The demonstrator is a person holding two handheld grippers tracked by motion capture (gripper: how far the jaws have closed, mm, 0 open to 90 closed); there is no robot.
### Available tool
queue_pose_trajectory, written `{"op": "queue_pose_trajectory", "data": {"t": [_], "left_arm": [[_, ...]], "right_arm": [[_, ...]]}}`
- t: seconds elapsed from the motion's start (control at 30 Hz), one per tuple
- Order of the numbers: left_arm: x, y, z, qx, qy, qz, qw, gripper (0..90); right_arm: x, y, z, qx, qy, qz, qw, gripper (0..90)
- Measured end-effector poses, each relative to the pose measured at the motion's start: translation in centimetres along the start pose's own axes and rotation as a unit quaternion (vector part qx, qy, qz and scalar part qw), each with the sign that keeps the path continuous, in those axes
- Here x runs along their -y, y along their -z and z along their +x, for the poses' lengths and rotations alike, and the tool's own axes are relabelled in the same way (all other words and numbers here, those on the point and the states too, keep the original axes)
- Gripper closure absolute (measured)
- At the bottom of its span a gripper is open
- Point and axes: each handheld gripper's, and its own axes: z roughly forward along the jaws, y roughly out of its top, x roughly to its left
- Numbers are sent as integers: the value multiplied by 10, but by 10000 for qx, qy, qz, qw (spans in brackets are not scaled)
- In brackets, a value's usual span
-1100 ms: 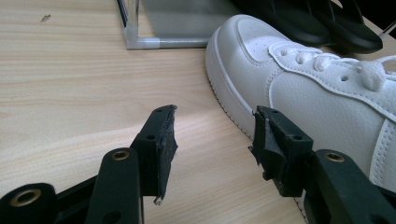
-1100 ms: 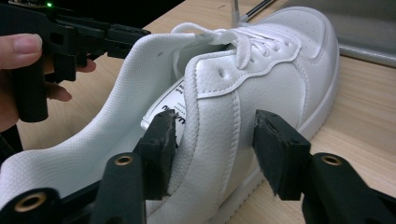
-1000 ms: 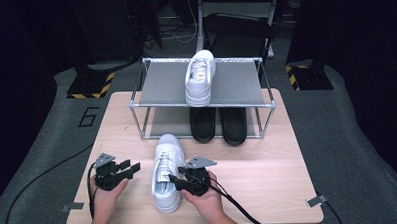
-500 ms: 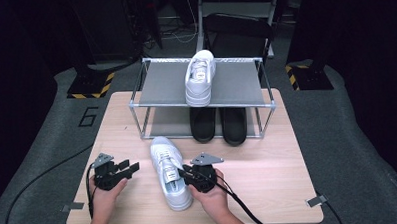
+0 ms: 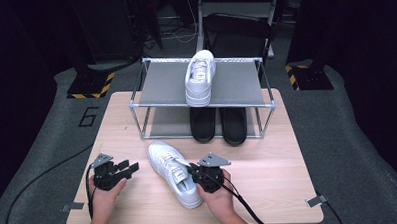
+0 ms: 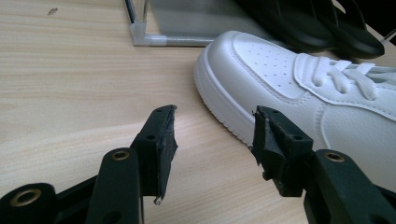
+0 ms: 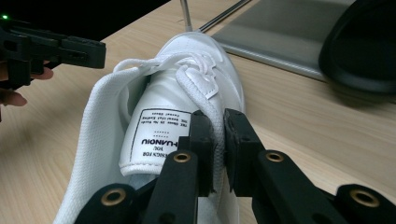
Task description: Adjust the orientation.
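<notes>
A white sneaker (image 5: pixel 169 169) lies on the wooden table (image 5: pixel 273 164), toe toward the rack and slanted left. My right gripper (image 5: pixel 192 171) has just been closing and is shut on the sneaker's right collar edge (image 7: pixel 215 116), beside the labelled tongue (image 7: pixel 161 135). My left gripper (image 5: pixel 131 167) rests to the left of the sneaker. Its jaws stand open with nothing between them (image 6: pixel 212 128), and the sneaker's toe (image 6: pixel 261 70) lies just beyond the right fingertip.
A metal two-level rack (image 5: pixel 158 86) stands at the table's far side. A second white sneaker (image 5: pixel 200 77) sits on its top shelf. Two black shoes (image 5: pixel 219 125) lie on the lower shelf. Cables trail from both grippers to the near edge.
My right gripper's jaws have shut on the sneaker's collar and moved right. The sneaker turned, so its heel swung right and its toe now slants left. The left gripper stayed still.
</notes>
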Motion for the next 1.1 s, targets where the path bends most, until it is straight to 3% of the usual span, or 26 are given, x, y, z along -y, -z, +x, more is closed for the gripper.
{"op": "queue_pose_trajectory", "data": {"t": [0.23,0.57,0.83,0.97,1.1], "left_arm": [[2,-1,-1,-27,106,-42,9999,485],[1,-4,-4,-13,80,-24,10000,485],[1,-5,-6,2,35,-12,10000,485],[2,-6,-6,14,98,-17,9999,485],[2,-6,-5,17,97,-9,10000,485]], "right_arm": [[5,17,-10,210,3,-69,9998,831],[19,50,-33,491,-246,-200,9983,829],[21,52,-40,291,-217,-22,9993,743],[20,49,-44,192,-80,20,9998,702],[18,44,-52,-45,-119,196,9997,676]]}}
